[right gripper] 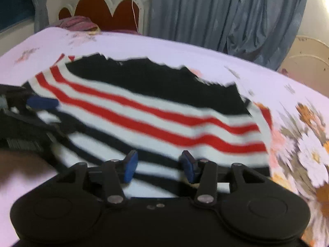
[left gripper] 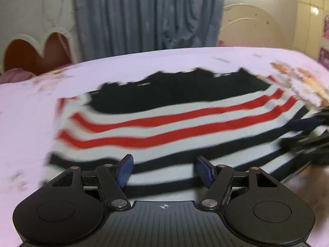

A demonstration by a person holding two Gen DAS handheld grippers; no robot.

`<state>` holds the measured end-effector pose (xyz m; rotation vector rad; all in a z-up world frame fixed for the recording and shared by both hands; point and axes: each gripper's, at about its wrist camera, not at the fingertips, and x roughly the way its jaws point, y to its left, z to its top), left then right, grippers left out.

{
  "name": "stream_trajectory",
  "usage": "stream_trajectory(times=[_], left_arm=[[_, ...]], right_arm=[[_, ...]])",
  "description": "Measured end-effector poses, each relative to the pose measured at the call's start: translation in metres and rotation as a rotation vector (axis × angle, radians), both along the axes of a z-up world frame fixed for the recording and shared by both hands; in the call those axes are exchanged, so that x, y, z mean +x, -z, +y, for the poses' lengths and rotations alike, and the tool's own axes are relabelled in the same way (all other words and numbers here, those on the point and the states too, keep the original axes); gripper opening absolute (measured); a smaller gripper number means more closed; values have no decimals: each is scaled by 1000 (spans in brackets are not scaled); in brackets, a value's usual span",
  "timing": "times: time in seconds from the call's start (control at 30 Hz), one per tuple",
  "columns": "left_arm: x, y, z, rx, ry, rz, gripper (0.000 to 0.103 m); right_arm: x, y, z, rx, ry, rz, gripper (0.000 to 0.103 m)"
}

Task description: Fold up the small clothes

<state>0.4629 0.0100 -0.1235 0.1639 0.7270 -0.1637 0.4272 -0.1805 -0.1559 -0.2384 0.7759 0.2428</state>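
My left gripper point(left gripper: 164, 169) stood wide, its blue pads apart over the near hem of the striped sweater point(left gripper: 164, 123); my right gripper point(right gripper: 160, 165) was likewise spread and held nothing; the knit lay on the floral bedsheet point(right gripper: 304, 135), black bands nearest, red next, solid black farthest; only the right view showed big printed daisies; beyond hung pleated grey curtains point(left gripper: 148, 14).
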Motion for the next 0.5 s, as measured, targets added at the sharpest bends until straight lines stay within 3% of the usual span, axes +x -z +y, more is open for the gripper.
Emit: stream_trajectory(times=[0.07,0.2,0.33,0.4,0.5], left_arm=[[-11,4,27,-5,-23,1,67],[-27,3,44,11,-45,-3,67],[-34,0,44,1,-95,-39,67],[-31,7,51,-20,-131,7,67],[-32,9,54,-12,-130,18,67]], right_arm=[[-14,1,-17,-42,18,5,44],[-32,2,-46,25,60,29,44],[-29,-14,-42,85,112,-7,38],[-23,-5,-52,75,184,67,26],[-29,-1,-69,94,209,76,23]])
